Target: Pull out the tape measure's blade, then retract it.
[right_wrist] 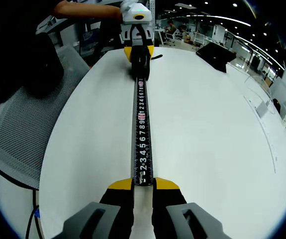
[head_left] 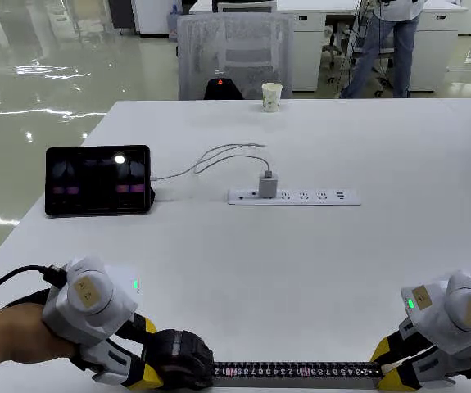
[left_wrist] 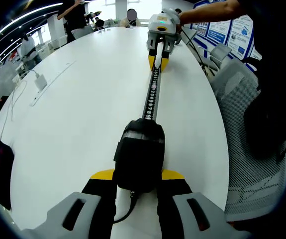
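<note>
The tape measure (head_left: 178, 358) lies along the near edge of the white bench (head_left: 317, 262). Its long axis runs from left to right across the head view. The case (left_wrist: 140, 149) sits at the left end. The blade (head_left: 296, 371) points out of it to the right and stretches straight to the other end.

The left tongs (left_wrist: 139, 175) are clamped on the case, with one yellow-tipped jaw on each flank. The right tongs (right_wrist: 143, 185) are closed narrowly on the free end of the blade. Whether the blade touches the bench along its length cannot be told.

The head view takes in the far side of the bench. There it shows a dark tablet (head_left: 98, 180), a white power strip (head_left: 292, 196) with a charger (head_left: 268, 183) plugged in, and a paper cup (head_left: 272, 96) near the back edge.

The left gripper view shows the rounded back of the case, with a thin cord trailing from under it. The right gripper view shows the blade's face close up, with the low numbers nearest its jaws and rising toward the case. Both gripper views show a grey mesh chair (right_wrist: 23, 129) just beside the edge of the bench.

The case is black and bulky. The blade is black with white numerals and has a red mark partway along.
</note>
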Action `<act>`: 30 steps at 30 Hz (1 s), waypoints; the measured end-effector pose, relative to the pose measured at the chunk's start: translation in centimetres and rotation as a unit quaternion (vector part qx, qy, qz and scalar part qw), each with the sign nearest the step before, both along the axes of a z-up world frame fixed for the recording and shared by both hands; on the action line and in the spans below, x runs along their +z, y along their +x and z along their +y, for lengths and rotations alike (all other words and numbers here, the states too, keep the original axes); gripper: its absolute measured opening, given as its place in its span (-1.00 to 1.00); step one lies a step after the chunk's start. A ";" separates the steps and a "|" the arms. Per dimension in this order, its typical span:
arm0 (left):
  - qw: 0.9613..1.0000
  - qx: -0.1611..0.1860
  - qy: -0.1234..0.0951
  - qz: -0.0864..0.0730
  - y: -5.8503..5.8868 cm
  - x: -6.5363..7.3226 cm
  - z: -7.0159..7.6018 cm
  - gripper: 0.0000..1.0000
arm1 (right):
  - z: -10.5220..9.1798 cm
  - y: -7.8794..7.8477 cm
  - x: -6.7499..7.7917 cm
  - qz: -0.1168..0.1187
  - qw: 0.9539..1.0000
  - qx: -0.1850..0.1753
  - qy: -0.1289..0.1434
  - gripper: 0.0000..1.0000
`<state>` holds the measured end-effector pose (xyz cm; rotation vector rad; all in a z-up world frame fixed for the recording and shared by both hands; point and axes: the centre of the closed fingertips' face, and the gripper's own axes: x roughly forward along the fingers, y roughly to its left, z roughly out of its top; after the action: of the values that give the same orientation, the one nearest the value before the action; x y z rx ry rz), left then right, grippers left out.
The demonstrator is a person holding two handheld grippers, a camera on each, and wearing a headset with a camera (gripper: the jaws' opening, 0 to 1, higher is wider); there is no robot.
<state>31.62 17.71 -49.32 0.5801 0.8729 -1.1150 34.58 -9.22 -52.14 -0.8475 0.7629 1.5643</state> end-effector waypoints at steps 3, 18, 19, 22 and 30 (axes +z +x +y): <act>1.000 0.001 0.000 0.000 0.0 0.0 0.0 -0.49 | 0.0 0.0 0.0 0.000 1.000 -0.001 -0.001 -0.81; 1.000 0.002 0.008 -0.004 0.2 -0.1 -0.2 -0.47 | 0.1 -0.1 0.0 -0.014 1.000 0.006 -0.017 -0.78; 1.000 0.001 0.010 -0.003 0.2 -0.1 -0.2 -0.47 | 0.1 -0.1 0.0 -0.015 1.000 0.006 -0.018 -0.78; 1.000 0.000 0.014 -0.003 0.1 -0.1 -0.2 -0.47 | 0.1 0.0 0.0 -0.016 1.000 0.001 -0.021 -0.77; 1.000 0.003 0.020 -0.003 0.1 -0.1 -0.2 -0.46 | 0.1 0.0 0.0 -0.025 0.999 -0.006 -0.029 -0.76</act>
<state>31.75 17.53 -49.40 0.6131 0.8924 -1.0927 34.60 -9.15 -52.19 -0.9193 0.7793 1.5104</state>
